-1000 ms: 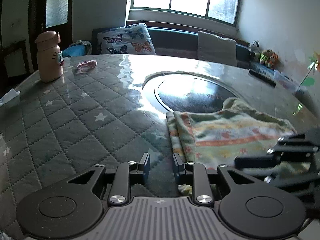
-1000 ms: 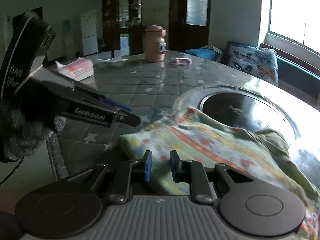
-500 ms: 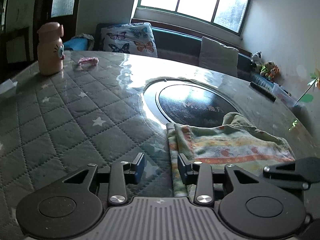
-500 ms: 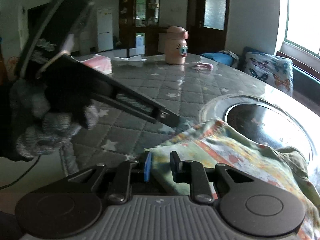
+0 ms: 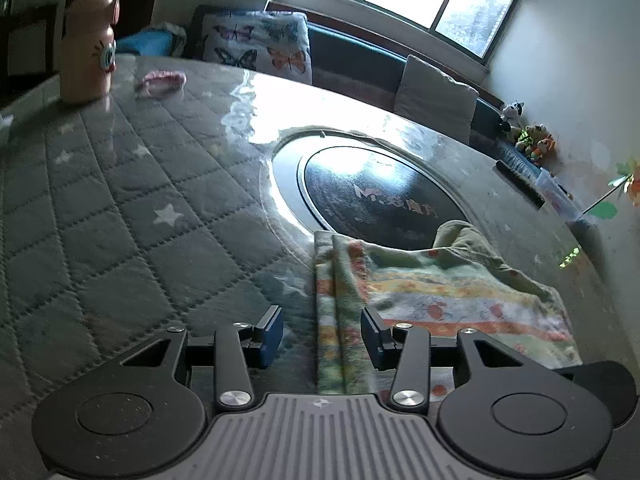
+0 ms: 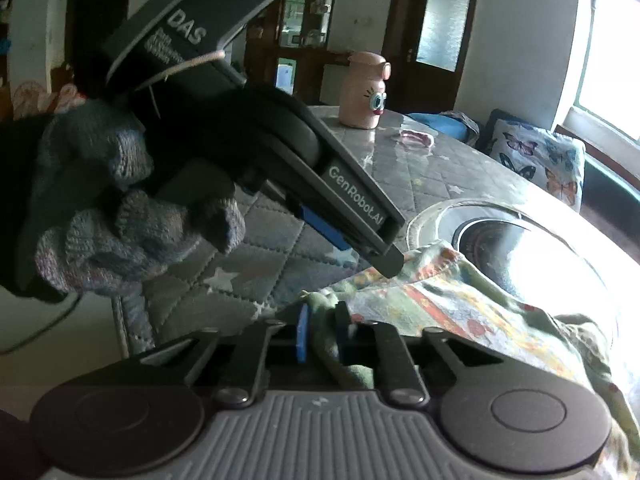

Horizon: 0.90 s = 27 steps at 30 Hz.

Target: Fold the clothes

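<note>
Roughly mid-fold: right gripper (image 6: 320,334) was clamped on cloth (image 5: 440,292) corner, left gripper (image 5: 322,334) apart over its edge, folding unfinished.

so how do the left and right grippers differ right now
The left gripper has its jaws spread wide, straddling the folded edge of the patterned cloth without pinching it. The right gripper has its jaws nearly together, clamped on a bunched corner of the cloth. The left one holds nothing; the right one holds fabric. Both have blue-padded fingers and sit at the cloth's near edge.
</note>
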Motion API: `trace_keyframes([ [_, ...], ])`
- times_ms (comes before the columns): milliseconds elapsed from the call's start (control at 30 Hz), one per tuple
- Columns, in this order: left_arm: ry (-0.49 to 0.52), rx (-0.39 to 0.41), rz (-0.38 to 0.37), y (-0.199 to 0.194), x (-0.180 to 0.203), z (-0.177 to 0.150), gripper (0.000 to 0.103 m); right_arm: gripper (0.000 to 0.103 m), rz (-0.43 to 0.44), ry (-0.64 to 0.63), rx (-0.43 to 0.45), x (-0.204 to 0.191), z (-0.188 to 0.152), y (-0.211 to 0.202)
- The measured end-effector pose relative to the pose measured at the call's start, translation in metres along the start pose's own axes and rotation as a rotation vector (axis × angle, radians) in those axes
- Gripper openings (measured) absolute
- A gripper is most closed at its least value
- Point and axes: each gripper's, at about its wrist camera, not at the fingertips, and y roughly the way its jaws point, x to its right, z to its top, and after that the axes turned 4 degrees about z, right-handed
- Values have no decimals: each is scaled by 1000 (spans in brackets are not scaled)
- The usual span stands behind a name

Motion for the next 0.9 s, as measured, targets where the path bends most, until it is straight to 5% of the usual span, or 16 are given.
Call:
trace_keyframes([
  [367, -222, -95, -89, 11, -7, 9, 49, 0, 42, 111, 119, 20, 8, -47],
  [500, -265, -81, -48, 3, -18, 13, 49, 0, 34, 123, 66, 25, 1, -45],
  [700, -288, -66, 5, -8, -39, 15, 49, 8, 55, 89, 21, 21, -7, -32],
  [800, -284, -71, -12, -6, -37, 14, 49, 32, 62, 51, 14, 14, -4, -23],
  [900, -270, -77, -30, -4, -32, 14, 50, 32, 54, -3, -1, 6, -1, -14],
])
